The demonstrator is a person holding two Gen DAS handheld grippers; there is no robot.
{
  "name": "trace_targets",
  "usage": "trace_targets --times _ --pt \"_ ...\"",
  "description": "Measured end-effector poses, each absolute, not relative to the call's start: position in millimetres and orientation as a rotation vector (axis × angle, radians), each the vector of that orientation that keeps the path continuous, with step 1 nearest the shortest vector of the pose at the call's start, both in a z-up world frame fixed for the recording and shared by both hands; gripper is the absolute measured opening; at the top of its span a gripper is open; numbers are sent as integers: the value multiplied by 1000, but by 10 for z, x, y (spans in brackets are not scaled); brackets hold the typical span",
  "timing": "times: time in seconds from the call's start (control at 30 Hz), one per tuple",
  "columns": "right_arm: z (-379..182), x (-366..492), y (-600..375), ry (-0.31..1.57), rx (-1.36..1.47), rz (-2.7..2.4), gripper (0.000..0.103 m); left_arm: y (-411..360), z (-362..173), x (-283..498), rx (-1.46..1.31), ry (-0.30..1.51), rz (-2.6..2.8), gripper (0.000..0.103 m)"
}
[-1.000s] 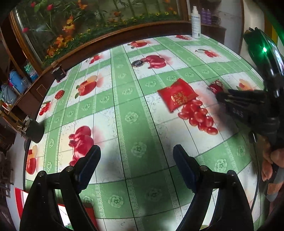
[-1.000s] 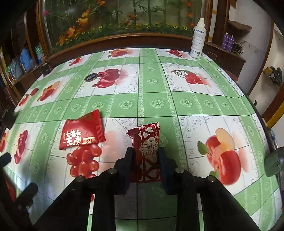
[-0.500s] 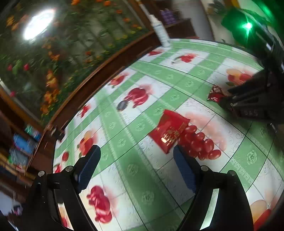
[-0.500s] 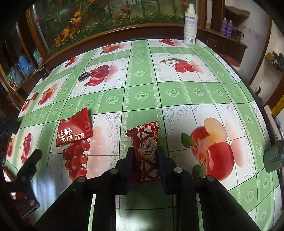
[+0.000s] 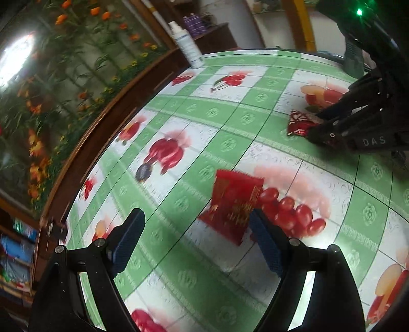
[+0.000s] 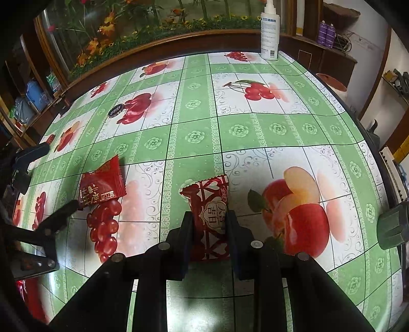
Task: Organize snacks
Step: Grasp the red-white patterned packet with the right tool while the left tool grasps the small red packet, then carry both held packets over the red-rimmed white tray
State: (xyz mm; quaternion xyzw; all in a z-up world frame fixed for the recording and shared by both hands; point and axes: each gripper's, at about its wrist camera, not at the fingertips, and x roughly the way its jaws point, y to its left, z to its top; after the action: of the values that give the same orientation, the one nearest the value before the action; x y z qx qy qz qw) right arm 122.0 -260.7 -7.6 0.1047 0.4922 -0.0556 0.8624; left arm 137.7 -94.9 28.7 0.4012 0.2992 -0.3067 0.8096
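Observation:
My right gripper is shut on a red-and-white patterned snack packet, held at the tablecloth; it also shows in the left wrist view. A flat red snack packet with gold lettering lies on the table by a printed bunch of red fruit; it also shows in the right wrist view. My left gripper is open and empty, low over the table, with the red packet just ahead of its right finger.
The round table has a green-and-white fruit-print cloth. A white spray bottle stands at the far edge by a wooden ledge with artificial flowers. Shelves with clutter stand to the left.
My left gripper has swung and moved toward the red gold-lettered packet, which now sits close in front of its fingers. My right gripper keeps its hold on the patterned packet, shifted slightly.

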Motion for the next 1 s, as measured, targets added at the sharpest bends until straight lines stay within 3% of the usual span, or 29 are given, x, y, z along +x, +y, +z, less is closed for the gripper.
trace_targets --times 0.17,0.47,0.5,0.6,0.73,1.0 --pt "-75 1223 -2603 1029 218 -118 27 -1141 104 1387 980 669 -725 85" --pt "-74 1229 -2611 1020 216 -125 27 -1103 115 1554 903 693 -777 85" --pt "-74 1231 -2616 1020 219 -125 27 -1103 117 1557 898 699 -778 83" --pt "-75 1231 -2603 1017 211 -132 27 -1135 117 1585 833 750 -777 61" --pt "-82 1227 -2570 1007 191 -140 27 -1180 104 1559 722 803 -702 41" --pt "-90 1210 -2568 988 199 -146 27 -1062 120 1493 485 947 -500 38"
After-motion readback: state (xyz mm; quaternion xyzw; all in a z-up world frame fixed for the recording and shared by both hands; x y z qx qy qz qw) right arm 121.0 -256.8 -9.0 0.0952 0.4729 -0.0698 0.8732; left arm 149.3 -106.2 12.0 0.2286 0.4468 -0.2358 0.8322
